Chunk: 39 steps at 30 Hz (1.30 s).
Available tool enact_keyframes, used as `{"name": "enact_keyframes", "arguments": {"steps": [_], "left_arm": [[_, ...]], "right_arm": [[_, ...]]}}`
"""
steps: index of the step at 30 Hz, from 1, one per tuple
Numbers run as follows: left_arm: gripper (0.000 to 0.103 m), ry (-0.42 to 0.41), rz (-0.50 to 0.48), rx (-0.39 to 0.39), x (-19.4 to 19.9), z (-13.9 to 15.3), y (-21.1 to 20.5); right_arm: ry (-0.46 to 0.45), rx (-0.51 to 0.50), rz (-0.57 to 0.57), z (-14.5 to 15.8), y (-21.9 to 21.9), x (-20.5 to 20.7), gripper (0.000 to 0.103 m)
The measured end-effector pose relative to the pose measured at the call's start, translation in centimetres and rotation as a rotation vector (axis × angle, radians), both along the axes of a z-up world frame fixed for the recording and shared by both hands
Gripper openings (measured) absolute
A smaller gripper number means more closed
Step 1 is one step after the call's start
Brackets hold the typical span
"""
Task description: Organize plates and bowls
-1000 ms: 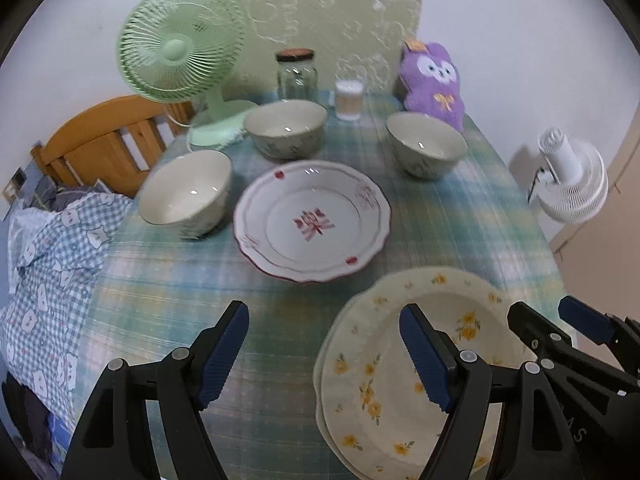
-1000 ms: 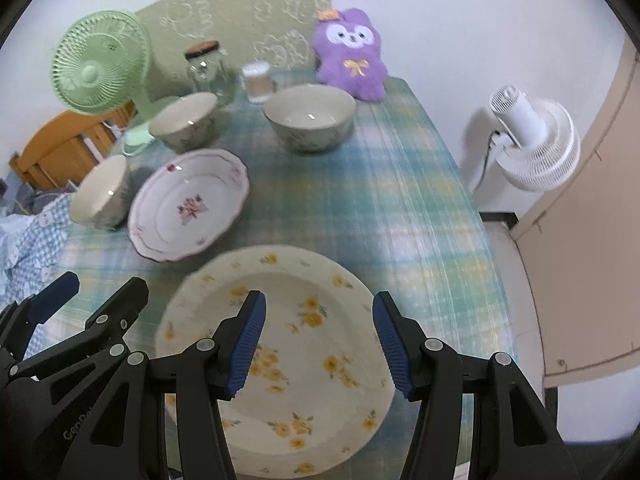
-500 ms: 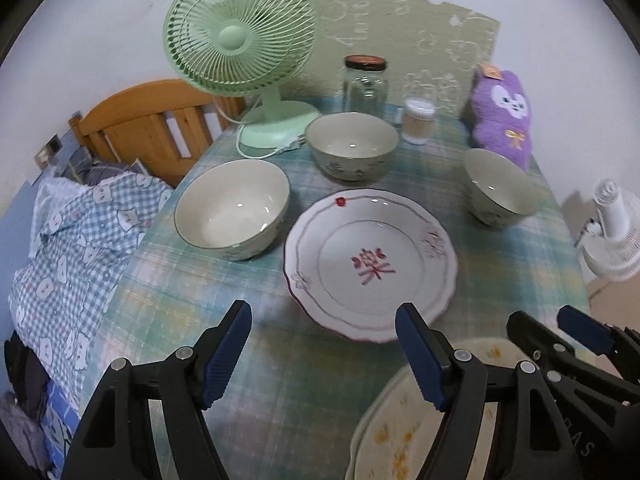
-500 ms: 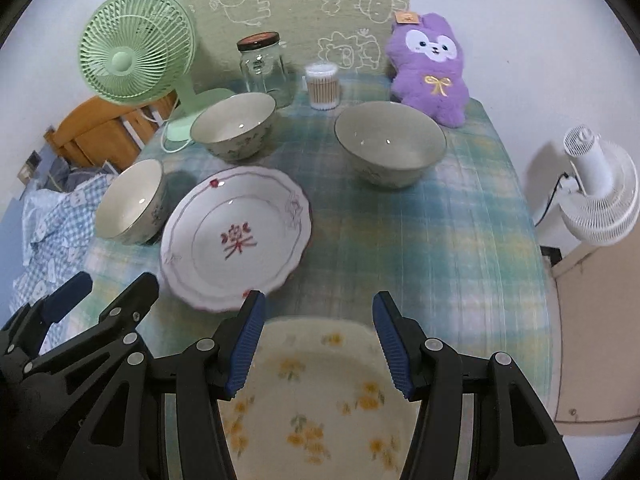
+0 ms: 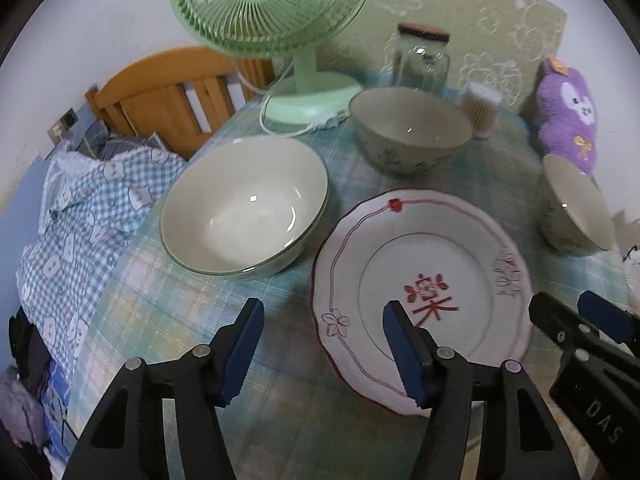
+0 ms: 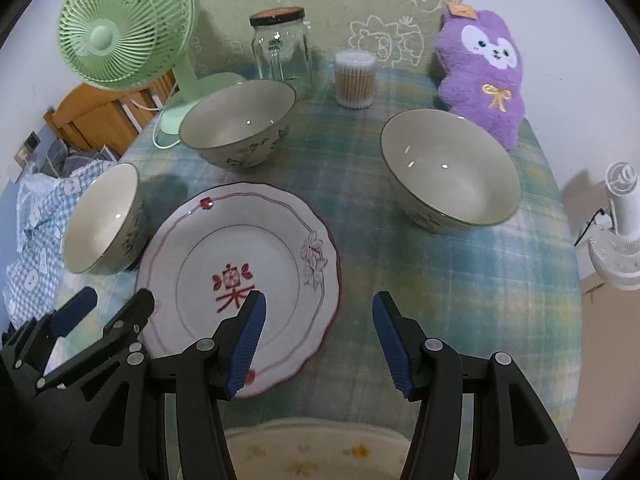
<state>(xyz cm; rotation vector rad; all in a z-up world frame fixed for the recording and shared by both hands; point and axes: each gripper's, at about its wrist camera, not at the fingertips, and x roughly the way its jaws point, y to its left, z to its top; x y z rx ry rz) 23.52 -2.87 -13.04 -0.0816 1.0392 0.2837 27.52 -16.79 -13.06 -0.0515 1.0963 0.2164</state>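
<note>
Both my grippers have slid from the yellow-flowered plate [image 6: 320, 440] to the red-patterned plate [image 5: 420, 292]: left gripper [image 5: 324, 348] closing on nothing, right gripper [image 6: 316, 344] released, nothing stacked.

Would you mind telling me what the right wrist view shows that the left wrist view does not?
Only the right wrist view shows the yellow-flowered plate at the bottom edge and the white fan standing clear. Only the left wrist view shows the clothes heap. Both share the red-patterned plate, three bowls, the green fan, the jar and the purple plush.
</note>
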Motion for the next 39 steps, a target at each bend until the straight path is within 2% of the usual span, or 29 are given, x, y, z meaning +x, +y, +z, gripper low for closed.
{"name": "enact_keyframes", "arguments": {"steps": [4, 15, 21, 34, 39], "left_arm": [[0.062, 0.023, 0.0, -0.011, 0.6, -1.1, 0.0], [0.045, 0.082, 0.013, -0.048, 2.3, -3.5, 0.0], [0.043, 0.084, 0.028, -0.051, 2.8, -3.8, 0.2], [0.04, 0.058, 0.016, -0.008, 3.0, -3.7, -0.2], [0.04, 0.052, -0.026, 0.011, 2.4, -3.2, -0.9]], "right_arm": [[0.016, -0.015, 0.003, -1.3, 0.4, 1.6, 0.059], [0.073, -0.037, 0.027, -4.2, 1.3, 4.2, 0.054], [0.099, -0.041, 0.034, -5.3, 1.7, 5.2, 0.04], [0.073, -0.062, 0.018, -5.2, 2.4, 4.9, 0.04], [0.069, -0.065, 0.0, -4.6, 1.8, 4.2, 0.04]]}}
